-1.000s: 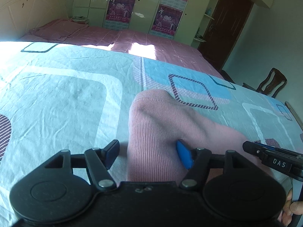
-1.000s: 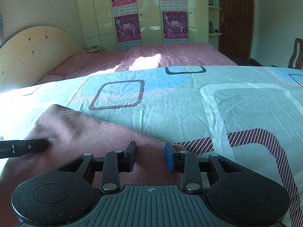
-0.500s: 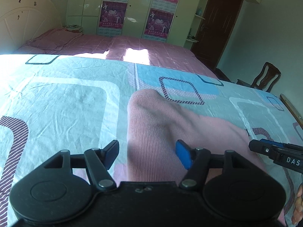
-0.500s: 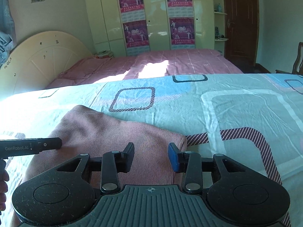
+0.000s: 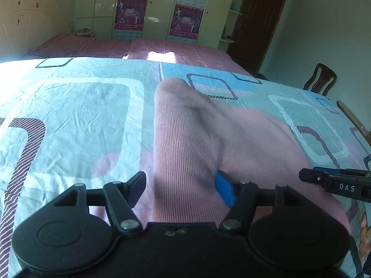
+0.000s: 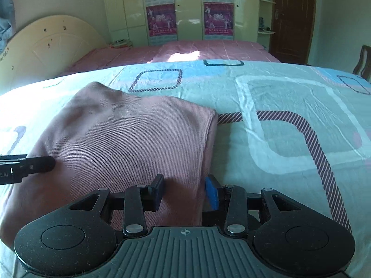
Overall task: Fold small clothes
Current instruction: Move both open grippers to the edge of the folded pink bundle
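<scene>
Your bed with the pale turquoise sheet printed with rounded squares (image 6: 289,97) fills both views. On it, across the lower middle of each frame, lies the dusty-pink ribbed knit garment (image 6: 129,139), looking already folded into a thick rectangle, though its near edge is hidden. Your left hand-held gripper (image 5: 179,188) sits at bottom centre, fingers spread astride the garment's left border, pinching nothing. Your right hand-held gripper (image 6: 185,192) is likewise spread over the garment's right corner. I judge you are between folds: next, close on both near corners together and lift evenly.
</scene>
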Motion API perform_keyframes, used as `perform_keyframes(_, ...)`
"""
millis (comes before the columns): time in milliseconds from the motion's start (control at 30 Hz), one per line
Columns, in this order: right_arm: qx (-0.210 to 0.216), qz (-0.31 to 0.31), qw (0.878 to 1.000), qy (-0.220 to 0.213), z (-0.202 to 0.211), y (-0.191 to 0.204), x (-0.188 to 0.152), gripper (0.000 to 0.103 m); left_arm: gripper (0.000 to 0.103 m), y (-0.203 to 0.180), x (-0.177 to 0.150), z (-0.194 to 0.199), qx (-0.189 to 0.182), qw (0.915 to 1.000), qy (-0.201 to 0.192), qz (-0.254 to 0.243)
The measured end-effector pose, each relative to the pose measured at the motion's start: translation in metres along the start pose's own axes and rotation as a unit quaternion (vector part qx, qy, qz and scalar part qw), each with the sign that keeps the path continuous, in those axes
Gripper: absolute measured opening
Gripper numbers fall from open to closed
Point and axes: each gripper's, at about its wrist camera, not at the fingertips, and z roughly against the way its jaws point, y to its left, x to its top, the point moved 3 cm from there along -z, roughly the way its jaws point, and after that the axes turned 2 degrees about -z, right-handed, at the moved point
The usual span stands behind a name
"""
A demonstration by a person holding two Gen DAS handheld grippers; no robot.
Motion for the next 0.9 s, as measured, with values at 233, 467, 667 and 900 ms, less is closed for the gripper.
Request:
perform_keyframes(233, 0.013, 0.025, 0.999, -0.018, 0.056, 0.007, -0.027, 0.039, 0.063, -0.003, -0.023, 0.034, -0.023, 0.9997, 0.001, -0.007)
perform_keyframes(467, -0.018, 0.000, 0.999, 0.029, 0.047, -0.005, -0.072, 0.039, 0.064, -0.004, -0.044, 0.029, -0.026, 0.9993, 0.022, -0.011)
perform_keyframes(667, -0.041, -0.023, 0.998, 0.032, 0.059, -0.004, -0.070, 0.039, 0.065, -0.006, -0.046, 0.031, -0.029, 0.9986, 0.039, -0.024)
perform_keyframes(900, -0.039, -0.046, 0.998, 0.018, 0.080, 0.003, -0.055, 0.039, 0.066, -0.006, -0.030, 0.047, -0.049, 0.9980, 0.020, -0.033)
